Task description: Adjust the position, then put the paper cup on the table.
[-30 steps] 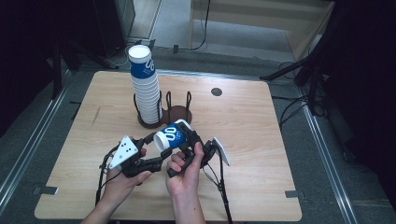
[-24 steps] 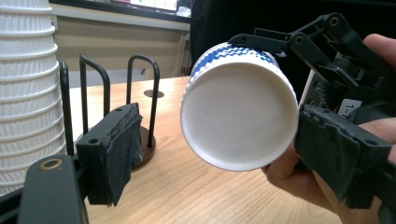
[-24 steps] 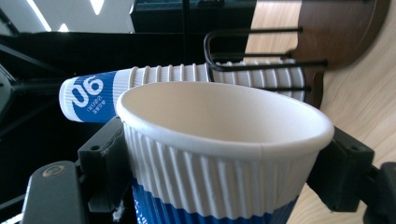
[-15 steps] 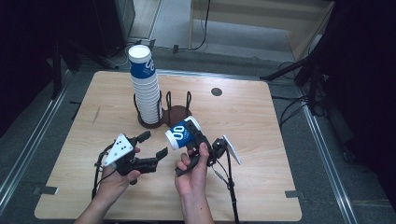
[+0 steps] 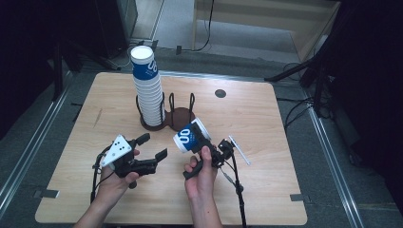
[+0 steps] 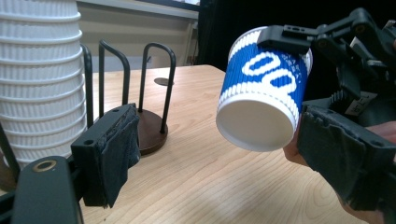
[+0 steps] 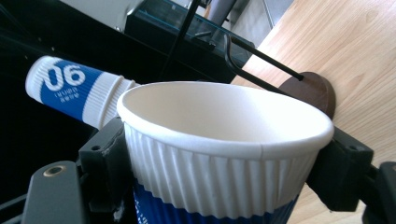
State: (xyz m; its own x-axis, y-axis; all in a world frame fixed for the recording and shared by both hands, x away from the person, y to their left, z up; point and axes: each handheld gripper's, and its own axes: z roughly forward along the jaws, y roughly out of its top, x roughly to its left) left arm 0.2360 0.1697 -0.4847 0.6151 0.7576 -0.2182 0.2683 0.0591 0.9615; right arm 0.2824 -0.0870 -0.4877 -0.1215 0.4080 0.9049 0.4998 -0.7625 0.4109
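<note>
At frame centre the right gripper [image 5: 198, 140] clamps a blue-and-white paper cup [image 5: 189, 136] tilted above the table [image 5: 266, 123], the left gripper [image 5: 151, 147] agape and empty beside it; a gentle, level squeeze should avoid crushing it.

I'm looking down on a light wooden table [image 5: 266, 190] with rounded corners and a small dark round grommet [image 5: 220, 93] near its far edge. It stands on grey carpet floor [image 5: 33, 147]. Metal rails [image 5: 328, 156] run along both sides of the table. Black cables [image 5: 299, 107] trail over the floor at the right. Beyond the far edge I see a pale wooden cabinet [image 5: 266, 23]. Both outer sides sit in deep shadow; the light falls on the tabletop.
</note>
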